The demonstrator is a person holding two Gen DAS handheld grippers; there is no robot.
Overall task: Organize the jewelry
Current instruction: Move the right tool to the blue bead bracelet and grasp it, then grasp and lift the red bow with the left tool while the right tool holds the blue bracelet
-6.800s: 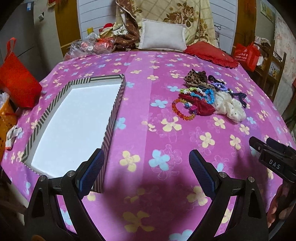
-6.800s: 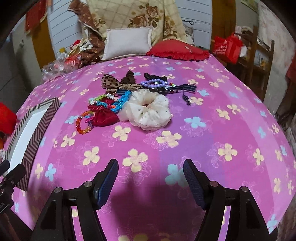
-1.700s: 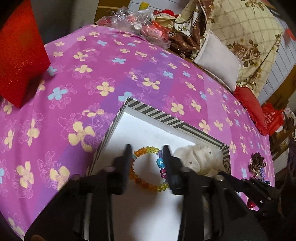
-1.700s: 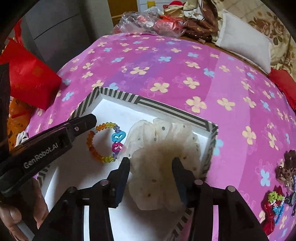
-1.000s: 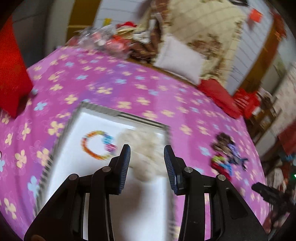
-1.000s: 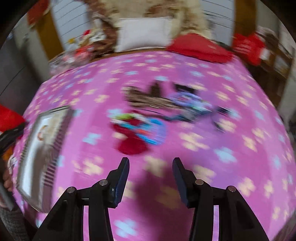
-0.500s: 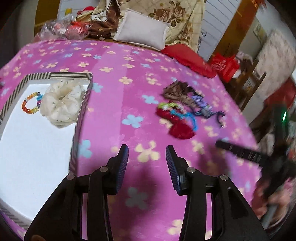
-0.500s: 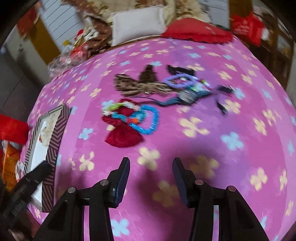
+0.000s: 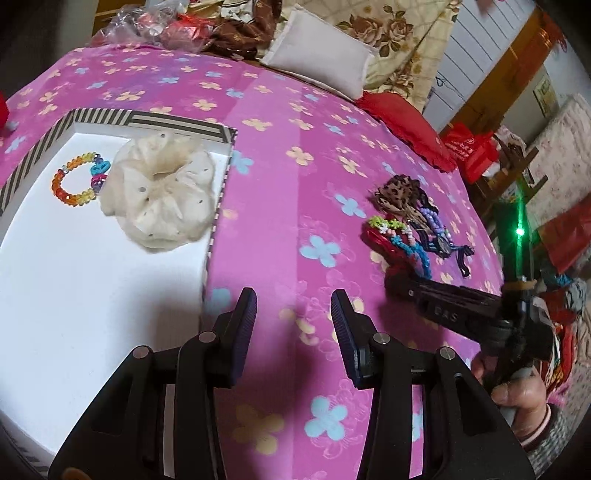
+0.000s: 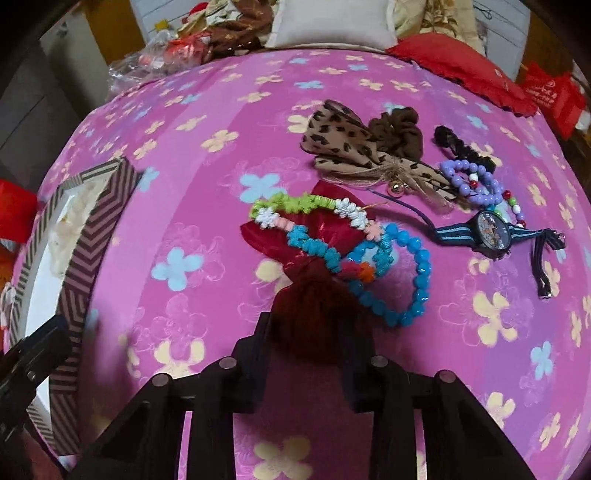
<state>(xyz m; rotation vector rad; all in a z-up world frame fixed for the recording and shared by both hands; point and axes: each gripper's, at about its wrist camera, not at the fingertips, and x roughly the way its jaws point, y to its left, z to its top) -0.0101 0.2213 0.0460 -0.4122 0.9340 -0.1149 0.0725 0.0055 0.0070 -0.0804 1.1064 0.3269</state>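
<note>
A striped box point(image 9: 173, 123) with a white floor holds an orange bead bracelet point(image 9: 75, 179) and a cream scrunchie point(image 9: 162, 192). My left gripper point(image 9: 291, 325) is open and empty above the pink cloth beside the box. My right gripper point(image 10: 310, 343) has its fingers around the near end of a dark red bow point(image 10: 314, 302); I cannot tell whether it grips it. The bow lies in a pile with a blue bead bracelet point(image 10: 413, 280), a multicolour bracelet point(image 10: 317, 221), a leopard bow point(image 10: 354, 151), a purple bracelet point(image 10: 469, 181) and a watch point(image 10: 491, 229).
The pink flowered cloth point(image 9: 295, 177) covers the whole table. A white pillow point(image 9: 317, 62), a red cushion point(image 9: 406, 122) and plastic bags point(image 9: 155, 26) lie at the far edge. The box point(image 10: 81, 266) shows at the left of the right wrist view.
My right gripper has moved forward onto the near end of the dark red bow. My left gripper has shifted slightly and stays open beside the box.
</note>
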